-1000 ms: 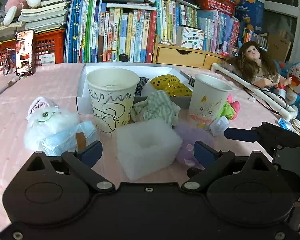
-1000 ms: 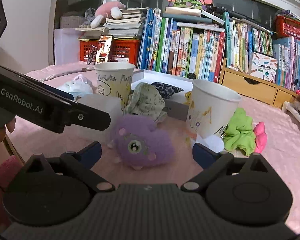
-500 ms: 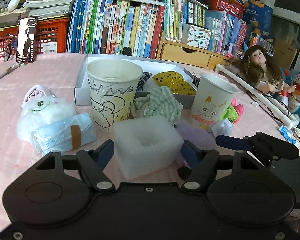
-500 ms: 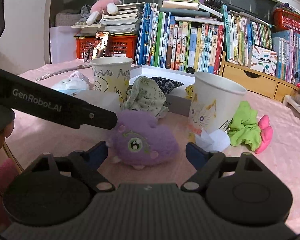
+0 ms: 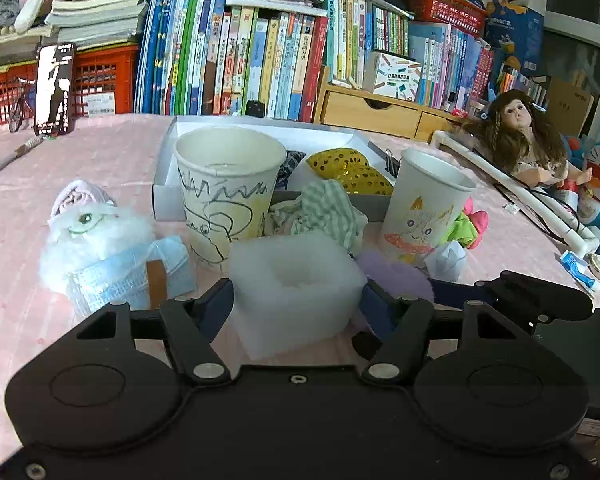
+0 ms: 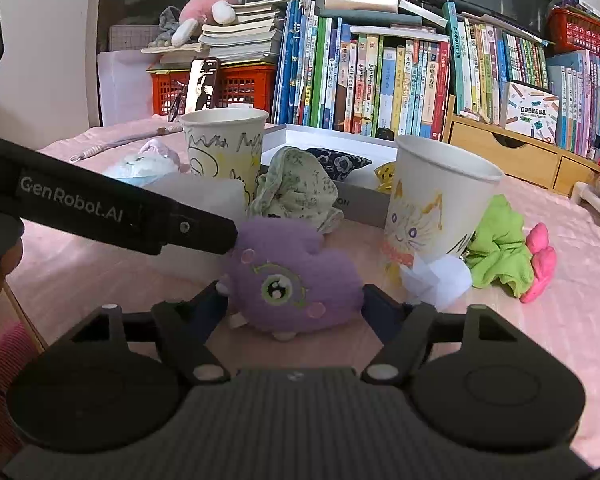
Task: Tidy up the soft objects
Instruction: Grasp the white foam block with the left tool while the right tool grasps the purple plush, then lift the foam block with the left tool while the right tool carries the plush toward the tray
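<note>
My left gripper (image 5: pixel 296 304) is shut on a white foam block (image 5: pixel 296 284) that rests on the pink cloth. My right gripper (image 6: pixel 292 304) is shut on a purple plush toy (image 6: pixel 288 276) with one green eye. The left gripper's arm crosses the right wrist view (image 6: pixel 100 212) just left of the plush. Two drawn-on paper cups stand behind: a scribbled one (image 5: pixel 228 196) and a cat one (image 5: pixel 424 208). A crumpled green-striped cloth (image 5: pixel 324 212) lies between them. A white fluffy toy with a blue mask (image 5: pixel 100 244) sits at the left.
A white shallow box (image 5: pixel 168 184) behind the cups holds a yellow sequin cushion (image 5: pixel 348 170) and a dark patterned piece. A green and pink cloth (image 6: pixel 508 248) lies right of the cat cup. Books, red baskets, a wooden drawer unit and a doll (image 5: pixel 520 136) line the back.
Both grippers have closed: the left jaws came in onto the foam block, the right jaws onto the purple plush. Both views have moved slightly closer to the cups.
</note>
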`<state>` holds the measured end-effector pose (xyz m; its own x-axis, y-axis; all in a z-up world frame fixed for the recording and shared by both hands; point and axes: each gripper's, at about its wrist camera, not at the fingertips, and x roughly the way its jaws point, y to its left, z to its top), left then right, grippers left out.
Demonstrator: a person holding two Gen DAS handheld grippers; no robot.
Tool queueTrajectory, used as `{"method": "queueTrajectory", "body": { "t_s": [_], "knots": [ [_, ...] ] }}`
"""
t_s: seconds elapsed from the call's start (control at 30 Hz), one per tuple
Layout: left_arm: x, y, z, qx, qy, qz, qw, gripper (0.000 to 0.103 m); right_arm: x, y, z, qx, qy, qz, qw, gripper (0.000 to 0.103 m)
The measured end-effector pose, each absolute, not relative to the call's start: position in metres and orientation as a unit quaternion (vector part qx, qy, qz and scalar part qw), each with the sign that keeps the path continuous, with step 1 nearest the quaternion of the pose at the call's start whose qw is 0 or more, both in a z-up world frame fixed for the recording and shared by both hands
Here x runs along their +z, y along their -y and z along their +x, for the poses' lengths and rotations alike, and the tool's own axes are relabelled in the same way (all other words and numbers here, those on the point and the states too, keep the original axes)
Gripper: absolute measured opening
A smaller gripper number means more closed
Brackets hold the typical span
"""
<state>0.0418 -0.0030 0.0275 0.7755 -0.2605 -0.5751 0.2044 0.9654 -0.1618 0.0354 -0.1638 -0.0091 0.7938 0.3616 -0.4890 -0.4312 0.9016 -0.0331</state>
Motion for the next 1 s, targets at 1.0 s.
{"method": "queueTrajectory", "body": {
  "t_s": [1.0],
  "knots": [
    [0.048,0.001,0.033,-0.132,-0.286,-0.039,0.948,0.066,0.006,0.173,0.023,0.192,-0.216,-0.062,0.955,0.069]
  ]
}}
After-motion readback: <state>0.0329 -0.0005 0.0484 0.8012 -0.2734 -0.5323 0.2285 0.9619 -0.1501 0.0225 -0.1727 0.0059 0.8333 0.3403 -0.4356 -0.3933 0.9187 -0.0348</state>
